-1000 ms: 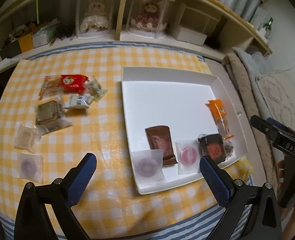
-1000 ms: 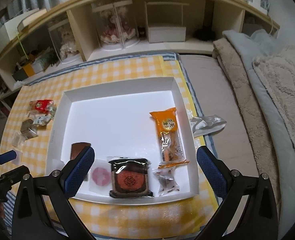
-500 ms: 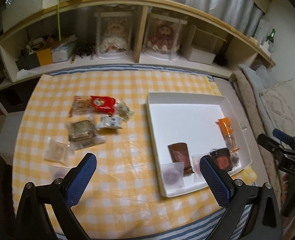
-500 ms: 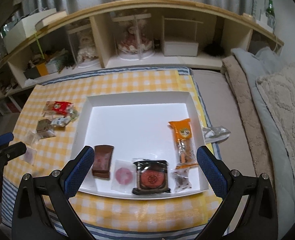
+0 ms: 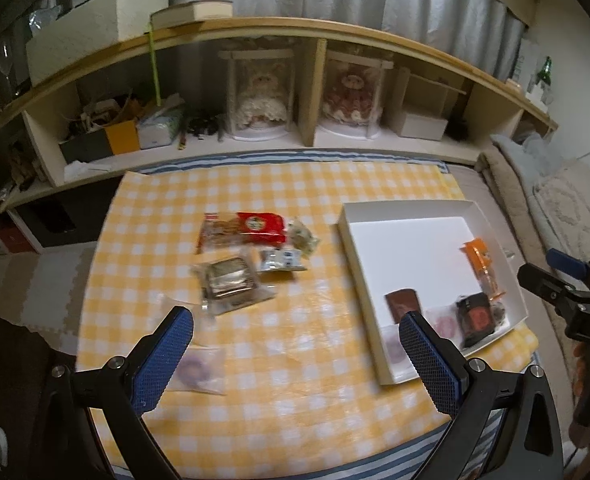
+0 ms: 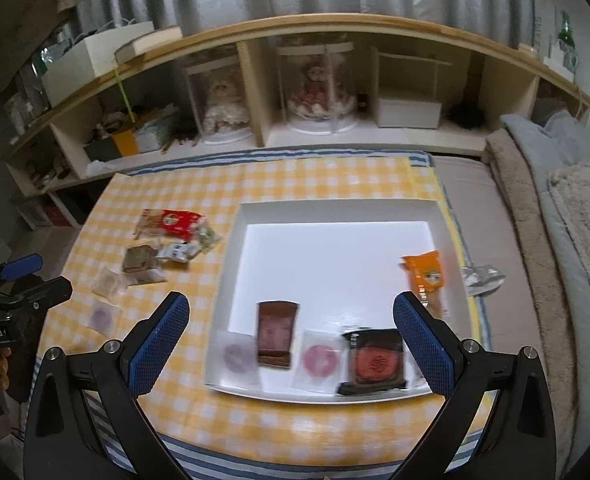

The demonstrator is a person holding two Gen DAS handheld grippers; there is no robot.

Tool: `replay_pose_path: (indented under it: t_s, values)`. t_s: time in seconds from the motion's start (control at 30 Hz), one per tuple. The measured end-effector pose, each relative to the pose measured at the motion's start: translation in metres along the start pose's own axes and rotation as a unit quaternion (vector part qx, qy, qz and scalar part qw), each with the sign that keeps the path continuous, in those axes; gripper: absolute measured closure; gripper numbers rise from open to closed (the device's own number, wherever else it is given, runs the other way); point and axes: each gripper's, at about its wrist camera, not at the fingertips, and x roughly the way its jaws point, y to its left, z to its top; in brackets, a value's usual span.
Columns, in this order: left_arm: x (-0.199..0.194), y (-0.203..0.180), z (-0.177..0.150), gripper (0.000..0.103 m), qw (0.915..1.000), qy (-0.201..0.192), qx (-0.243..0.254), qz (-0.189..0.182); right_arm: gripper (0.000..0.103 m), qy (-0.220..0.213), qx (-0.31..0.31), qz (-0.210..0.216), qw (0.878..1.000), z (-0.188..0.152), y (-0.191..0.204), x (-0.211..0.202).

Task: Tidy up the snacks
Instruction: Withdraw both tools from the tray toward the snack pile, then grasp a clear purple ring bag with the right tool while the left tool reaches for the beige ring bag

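I have pulled both open, empty tongs, left gripper point(image 5: 295, 356) and right gripper point(image 6: 291, 344), back from the tray point(image 6: 231, 280); loose snacks point(image 5: 251, 256) remain at ten o'clock.

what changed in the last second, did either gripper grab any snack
No grab. Both grippers pulled up and back from the table, so each view now takes in far more of the shelf. The left gripper and right gripper kept their jaws open and empty. The snacks in the white tray and the loose pile with the red packet stayed put.
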Motion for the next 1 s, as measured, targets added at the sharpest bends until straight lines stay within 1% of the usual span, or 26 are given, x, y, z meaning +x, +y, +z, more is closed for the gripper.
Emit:
replay_pose_path:
  t_s: [0.17,0.27,0.47,0.57,0.73,0.8,0.9,0.93,1.0]
  values:
    - [-0.009,0.022,-0.008,0.000,1.0000,-0.006,-0.001,0.006,0.000,0.001,-0.013,0.016,1.000,-0.003,0.027,0.011]
    - [-0.011,0.039,-0.015,0.000,1.0000,-0.008,-0.001,-0.004,0.000,0.005,-0.020,0.023,1.000,-0.005,0.042,0.020]
    - [-0.009,0.087,-0.025,0.000,0.9993,-0.013,-0.031,0.020,0.000,0.008,-0.050,0.039,0.998,-0.015,0.078,0.035]
    - [-0.006,0.105,-0.028,0.000,0.9985,-0.017,-0.041,0.033,0.000,0.008,-0.062,0.057,0.996,-0.023,0.099,0.045]
    - [0.008,0.128,-0.031,0.000,0.9974,-0.027,-0.053,0.042,0.000,0.007,-0.085,0.107,0.991,-0.036,0.137,0.066]
    - [0.020,0.137,-0.031,0.000,0.9973,-0.027,-0.056,0.038,0.000,0.004,-0.093,0.125,0.988,-0.042,0.151,0.073]
    - [0.040,0.150,-0.034,0.000,0.9968,-0.022,-0.064,0.042,0.000,0.002,-0.108,0.169,0.980,-0.049,0.173,0.087]
    - [0.046,0.156,-0.033,0.000,0.9966,-0.020,-0.068,0.042,0.000,0.004,-0.118,0.191,0.974,-0.051,0.182,0.093]
    - [0.061,0.165,-0.031,0.000,0.9957,-0.014,-0.082,0.040,0.000,0.009,-0.138,0.215,0.967,-0.053,0.192,0.101]
